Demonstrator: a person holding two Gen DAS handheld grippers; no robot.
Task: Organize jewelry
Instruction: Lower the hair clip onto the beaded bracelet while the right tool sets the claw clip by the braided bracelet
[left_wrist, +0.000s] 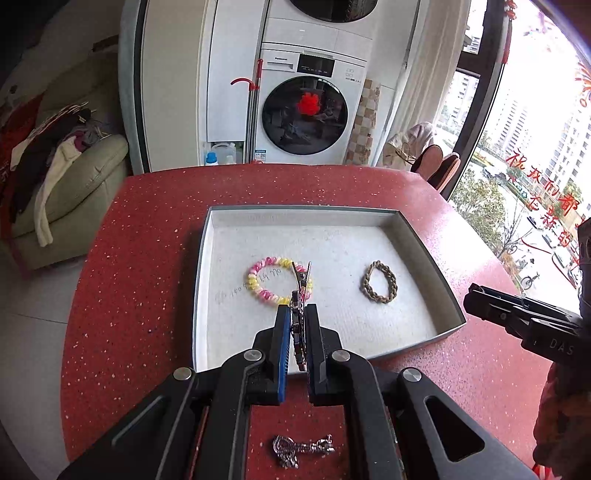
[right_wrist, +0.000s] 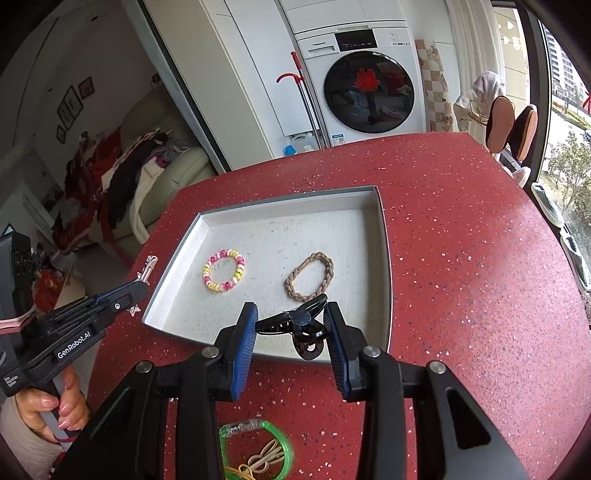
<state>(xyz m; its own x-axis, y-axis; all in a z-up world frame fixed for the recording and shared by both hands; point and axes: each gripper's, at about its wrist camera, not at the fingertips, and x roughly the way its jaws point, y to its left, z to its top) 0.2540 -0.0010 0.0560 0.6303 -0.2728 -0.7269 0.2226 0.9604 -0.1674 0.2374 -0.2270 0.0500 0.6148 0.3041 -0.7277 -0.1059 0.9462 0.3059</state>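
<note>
Left gripper (left_wrist: 297, 325) was clamped tight on a slim metal hair clip (left_wrist: 300, 310), clip standing edge-on between the blue pads, its tip poking out ahead over the pink-yellow coil bracelet (left_wrist: 277, 281). Right gripper (right_wrist: 291, 328) was partly closed, gripping a black claw clip (right_wrist: 301, 325) between its pads. White tray (left_wrist: 424, 251) sat on the red speckled counter (left_wrist: 140, 258), just ahead of and below both grippers. Braided tan band (left_wrist: 378, 282) lay in the tray, ahead-right of the left gripper, apart from the bracelet. Silver brooch (left_wrist: 301, 449) lay on the counter behind the left fingertips. Green bangle (right_wrist: 258, 448) lay behind the right ones, beige hair ties (right_wrist: 264, 459) inside it.
</note>
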